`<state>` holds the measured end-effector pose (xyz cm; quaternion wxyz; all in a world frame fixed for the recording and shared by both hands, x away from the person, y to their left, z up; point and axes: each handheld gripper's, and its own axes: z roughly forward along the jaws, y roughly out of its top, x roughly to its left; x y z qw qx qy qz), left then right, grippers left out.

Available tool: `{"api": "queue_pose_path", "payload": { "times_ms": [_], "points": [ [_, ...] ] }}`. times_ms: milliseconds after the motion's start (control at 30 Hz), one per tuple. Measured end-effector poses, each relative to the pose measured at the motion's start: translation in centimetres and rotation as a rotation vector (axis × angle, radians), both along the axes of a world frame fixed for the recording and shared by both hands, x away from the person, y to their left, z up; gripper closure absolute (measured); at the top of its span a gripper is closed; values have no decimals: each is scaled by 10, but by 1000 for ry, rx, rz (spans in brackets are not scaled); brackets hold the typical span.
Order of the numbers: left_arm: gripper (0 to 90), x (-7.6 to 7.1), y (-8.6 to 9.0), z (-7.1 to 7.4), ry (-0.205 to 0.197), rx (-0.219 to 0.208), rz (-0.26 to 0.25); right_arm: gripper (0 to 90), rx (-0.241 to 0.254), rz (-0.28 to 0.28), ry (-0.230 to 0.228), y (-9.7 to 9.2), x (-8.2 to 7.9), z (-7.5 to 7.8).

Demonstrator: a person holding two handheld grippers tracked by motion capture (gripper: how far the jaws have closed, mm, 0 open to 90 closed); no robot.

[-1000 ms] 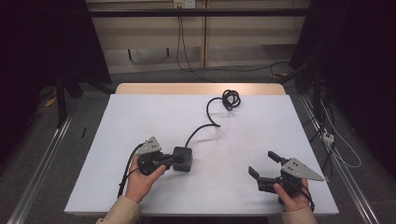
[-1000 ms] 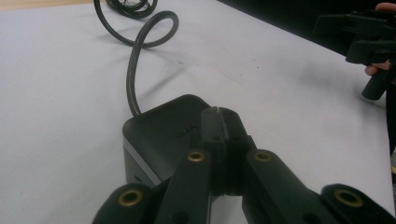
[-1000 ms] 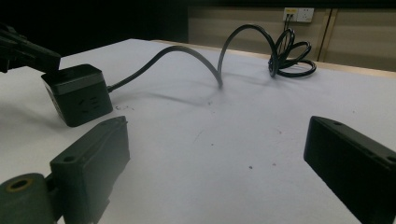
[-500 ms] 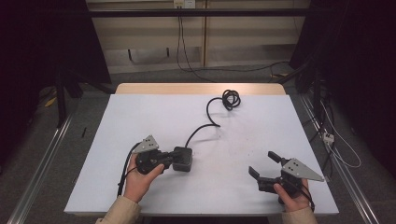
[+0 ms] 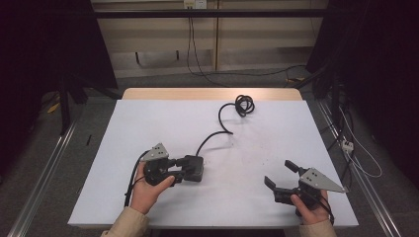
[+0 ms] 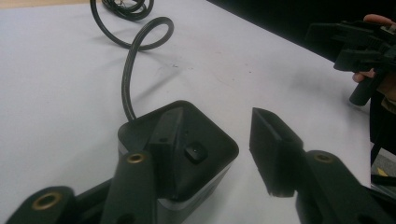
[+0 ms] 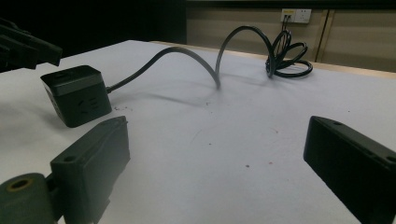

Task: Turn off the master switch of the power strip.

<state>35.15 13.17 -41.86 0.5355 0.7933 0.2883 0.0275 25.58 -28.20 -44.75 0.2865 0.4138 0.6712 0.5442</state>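
Now, left to right: left gripper sits at about 7 o'clock on the table, its jaws having just been opening, roughly half spread. The cube, a black power block, stands between them; in the left gripper view one jaw lies over the cube and the other stands clear to the side, so the pads no longer pinch it. Compared with a second ago, when the jaws were clamped on it, that reads as a release: cube looks set down, placing step probably finished, hand likely free to back off. Cube rests flat on the table, left of centre, near the front edge but not at it. Its cord runs off toward 1 o'clock and ends in a coil close to the far edge. Centre of the table is bare, lots of room to move there. Right gripper hovers at about 5 o'clock near the front right corner, jaws wide apart, nothing in them, well apart from the cube. Little margin at that corner; backing off toward 6 o'clock risks the edge.
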Motion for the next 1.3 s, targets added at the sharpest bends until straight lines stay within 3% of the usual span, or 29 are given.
{"api": "queue_pose_path", "payload": {
  "times_ms": [433,1033,1300],
  "points": [
    [290,-2,7,3,12,10,-1,64,1,0,1,0,0,0],
    [140,-2,21,2,4,9,-11,65,4,-1,-4,0,0,1],
    [122,-3,35,1,-2,12,17,65,4,-1,-6,-1,0,2]
  ]
}}
